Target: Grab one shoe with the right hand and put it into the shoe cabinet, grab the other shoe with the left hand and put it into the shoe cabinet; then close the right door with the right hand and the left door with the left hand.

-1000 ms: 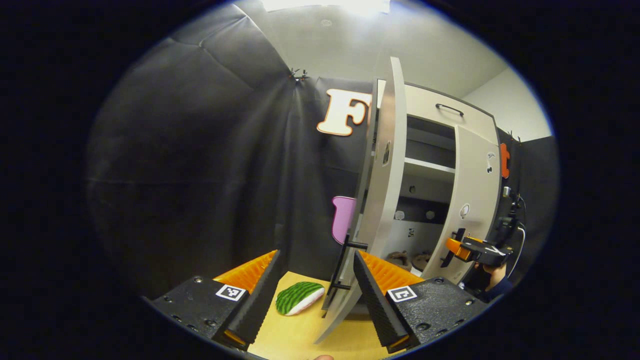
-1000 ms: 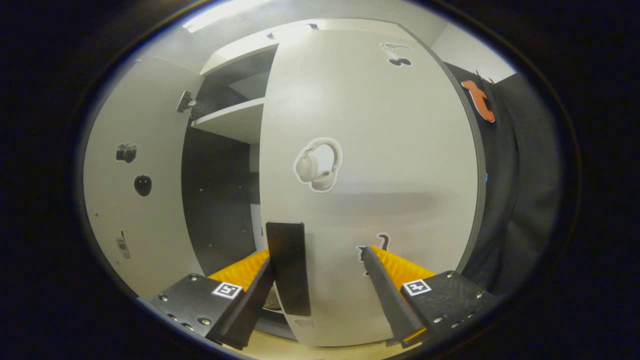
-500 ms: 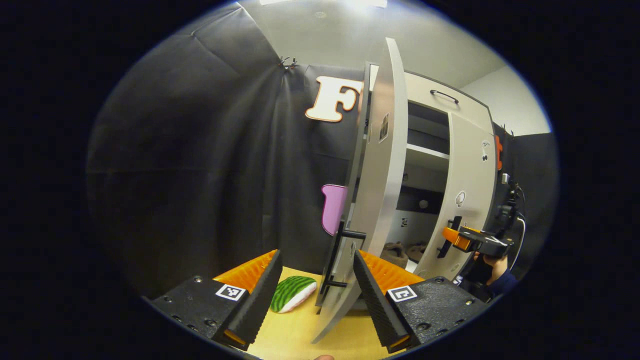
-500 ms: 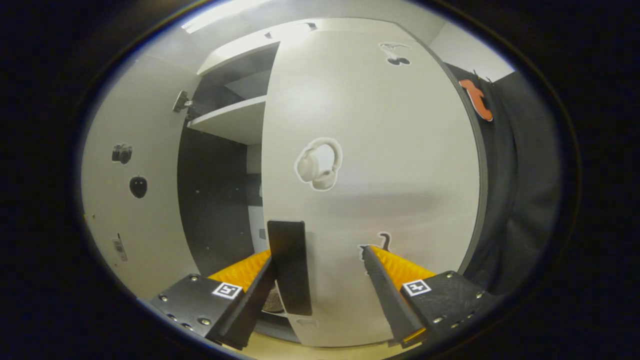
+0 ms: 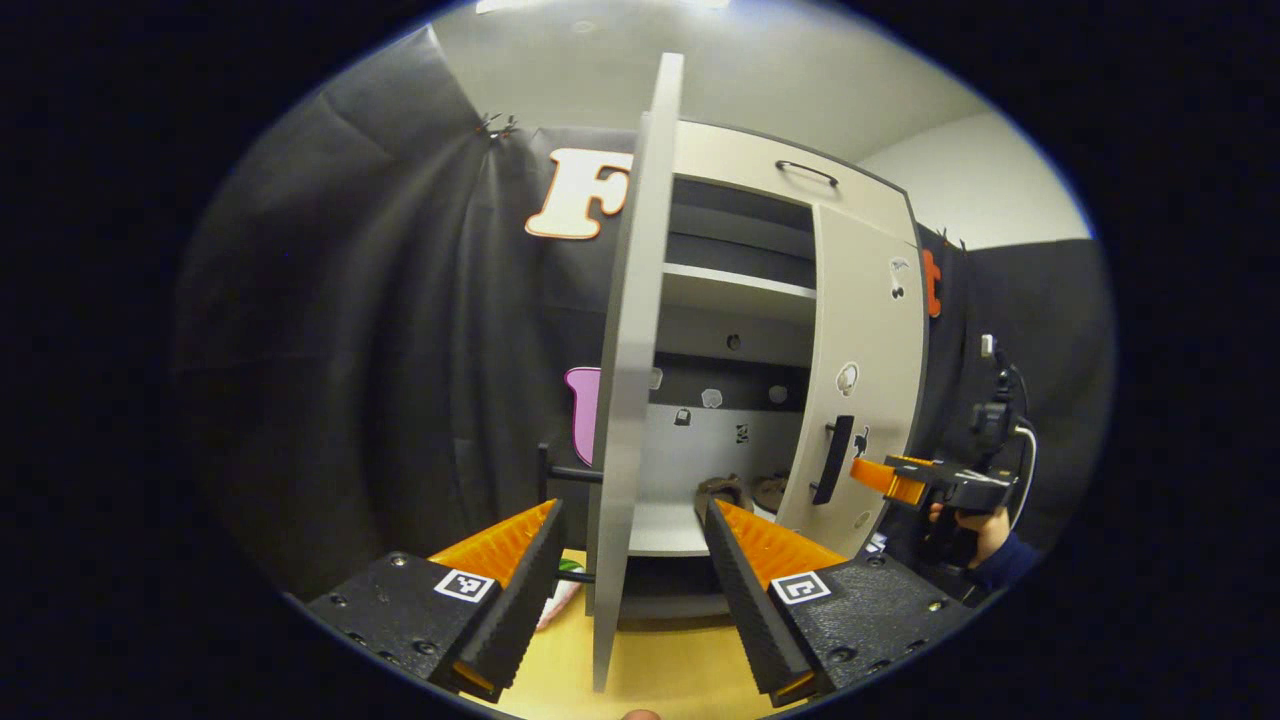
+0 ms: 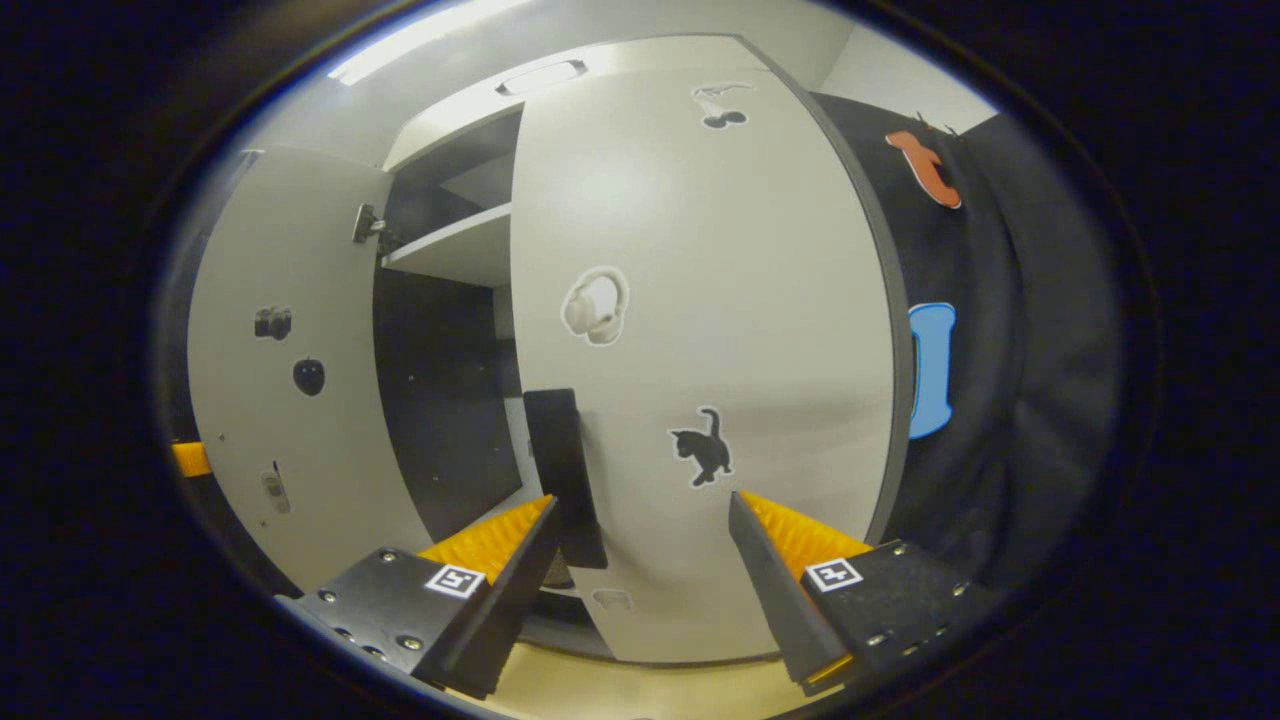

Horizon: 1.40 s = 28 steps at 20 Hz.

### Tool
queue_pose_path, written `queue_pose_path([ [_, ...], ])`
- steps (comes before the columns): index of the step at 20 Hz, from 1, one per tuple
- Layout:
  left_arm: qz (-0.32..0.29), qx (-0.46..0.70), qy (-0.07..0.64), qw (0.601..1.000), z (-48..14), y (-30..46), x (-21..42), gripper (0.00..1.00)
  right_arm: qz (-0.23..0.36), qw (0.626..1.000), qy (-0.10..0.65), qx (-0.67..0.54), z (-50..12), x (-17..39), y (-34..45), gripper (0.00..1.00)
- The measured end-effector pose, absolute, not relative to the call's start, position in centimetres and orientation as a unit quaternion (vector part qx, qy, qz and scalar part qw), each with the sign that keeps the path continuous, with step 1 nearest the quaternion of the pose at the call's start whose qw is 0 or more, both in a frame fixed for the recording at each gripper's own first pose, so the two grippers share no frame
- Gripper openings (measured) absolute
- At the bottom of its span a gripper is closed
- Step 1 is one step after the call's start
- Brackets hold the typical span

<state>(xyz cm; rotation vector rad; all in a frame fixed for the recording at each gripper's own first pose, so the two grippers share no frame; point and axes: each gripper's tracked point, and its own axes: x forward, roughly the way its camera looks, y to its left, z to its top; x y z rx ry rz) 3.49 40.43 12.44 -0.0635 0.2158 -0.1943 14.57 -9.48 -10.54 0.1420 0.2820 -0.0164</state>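
Shoes (image 5: 745, 492) sit on low shelf inside cabinet (image 5: 745, 300). Left gripper (image 5: 632, 590) fingers apart, straddling left door (image 5: 625, 400) edge. Right gripper (image 6: 640, 580) fingers apart near right door (image 6: 700, 330) handle (image 6: 562, 470). Risk: doors collide mid-swing; finger pinched against edge.

I count one shoe cabinet (image 5: 742, 170) with two doors: the left door (image 5: 628, 330) and the right door (image 5: 862, 340). Two shoes (image 5: 742, 492) sit inside. I see two tongs, the left tongs (image 5: 632, 570) and the right tongs (image 6: 645, 560).
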Motion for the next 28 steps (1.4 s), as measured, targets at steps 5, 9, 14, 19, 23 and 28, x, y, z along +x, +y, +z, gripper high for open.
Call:
queue_pose_path([
  [5,-0.104,-0.042,0.114,0.987,12.6,38.6,4.2,0.86,-0.038,0.986,0.139,0.083,-10.0,12.5,-12.6,0.97],
  [9,-0.135,-0.037,0.123,0.982,12.5,35.7,3.5,0.86,-0.052,0.984,0.144,0.095,-10.3,11.1,-13.9,1.00],
  [14,-0.204,-0.057,0.126,0.969,12.0,29.0,3.9,0.86,-0.054,0.983,0.144,0.096,-9.9,9.5,-14.7,1.00],
  [19,-0.240,-0.061,0.119,0.961,11.3,23.7,5.3,0.85,-0.074,0.983,0.135,0.098,-8.6,7.3,-17.1,0.97],
  [23,-0.256,-0.050,0.112,0.959,11.2,21.0,6.1,0.86,-0.094,0.980,0.139,0.108,-8.7,5.1,-19.2,1.00],
  [28,-0.261,-0.063,0.110,0.957,11.7,20.3,6.1,0.86,-0.111,0.977,0.140,0.117,-8.9,3.5,-20.7,0.99],
])
